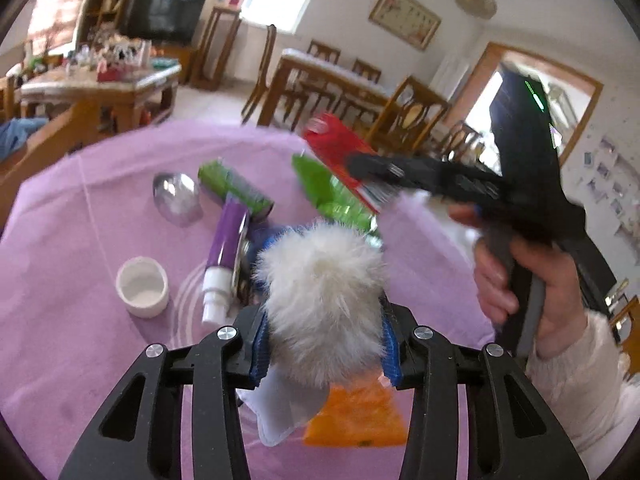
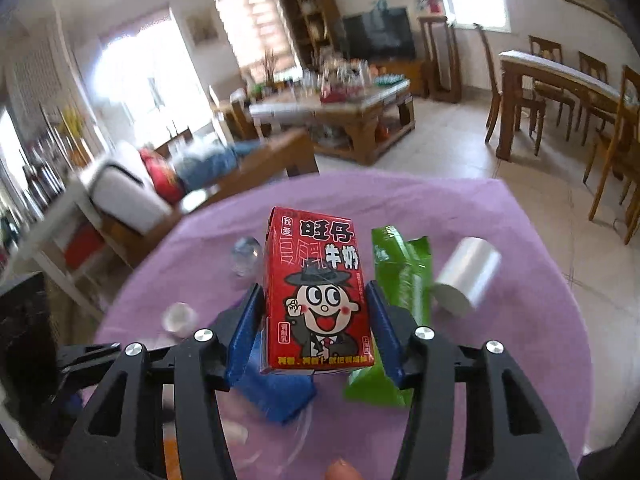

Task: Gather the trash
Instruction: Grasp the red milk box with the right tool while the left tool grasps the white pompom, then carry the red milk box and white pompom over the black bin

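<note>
My left gripper (image 1: pixel 326 320) pinches a white fluffy pom-pom (image 1: pixel 320 304) over the purple tablecloth (image 1: pixel 80 340), orange wrapper (image 1: pixel 356 416) just under it. My right gripper (image 2: pixel 316 320) clamps the red milk carton (image 2: pixel 316 292) upright. Beyond lie a green wrapper (image 2: pixel 400 272) and, right, a white roll (image 2: pixel 468 276).

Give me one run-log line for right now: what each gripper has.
left gripper: shut on white fluffy ball | right gripper: shut on red milk carton | purple tablecloth: trash remains
</note>
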A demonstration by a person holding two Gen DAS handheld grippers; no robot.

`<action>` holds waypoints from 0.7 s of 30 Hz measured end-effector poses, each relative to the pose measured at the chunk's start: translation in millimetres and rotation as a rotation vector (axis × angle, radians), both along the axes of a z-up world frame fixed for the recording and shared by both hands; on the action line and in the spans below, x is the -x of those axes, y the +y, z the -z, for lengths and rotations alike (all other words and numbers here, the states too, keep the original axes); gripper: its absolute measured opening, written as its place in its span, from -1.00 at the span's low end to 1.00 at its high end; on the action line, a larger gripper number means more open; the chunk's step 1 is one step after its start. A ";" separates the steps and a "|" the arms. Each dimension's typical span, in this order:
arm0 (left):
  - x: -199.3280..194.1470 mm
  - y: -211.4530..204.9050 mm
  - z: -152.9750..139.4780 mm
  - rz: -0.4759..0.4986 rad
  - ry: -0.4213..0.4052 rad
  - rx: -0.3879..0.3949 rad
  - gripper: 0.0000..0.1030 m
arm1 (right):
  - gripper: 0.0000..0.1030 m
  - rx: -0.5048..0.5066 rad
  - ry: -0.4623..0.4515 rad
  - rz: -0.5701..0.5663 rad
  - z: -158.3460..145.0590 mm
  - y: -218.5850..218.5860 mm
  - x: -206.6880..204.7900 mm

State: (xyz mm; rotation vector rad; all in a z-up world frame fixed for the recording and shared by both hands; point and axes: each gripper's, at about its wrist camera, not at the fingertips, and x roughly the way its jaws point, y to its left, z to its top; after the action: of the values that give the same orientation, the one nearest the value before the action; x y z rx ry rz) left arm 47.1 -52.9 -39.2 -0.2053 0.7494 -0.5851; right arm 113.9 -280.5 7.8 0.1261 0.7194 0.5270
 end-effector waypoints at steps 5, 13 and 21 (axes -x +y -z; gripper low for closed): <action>16.9 -27.0 -35.5 0.025 -0.117 0.046 -0.17 | 0.00 -0.104 -0.096 0.101 -22.0 -63.0 59.5; 39.0 -142.7 -59.9 0.225 -0.184 0.104 -0.17 | 0.00 -0.142 -0.188 0.423 -23.7 -198.5 148.5; 49.8 -315.0 -45.2 0.522 -0.129 0.163 -0.16 | 0.01 -0.132 -0.213 0.743 -5.0 -314.9 221.3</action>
State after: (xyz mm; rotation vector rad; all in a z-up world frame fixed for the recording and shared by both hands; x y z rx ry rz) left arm -2.8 -367.9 5.9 -0.1187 0.6293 -1.1466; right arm -107.4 -595.4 12.9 0.4340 0.3844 -0.1253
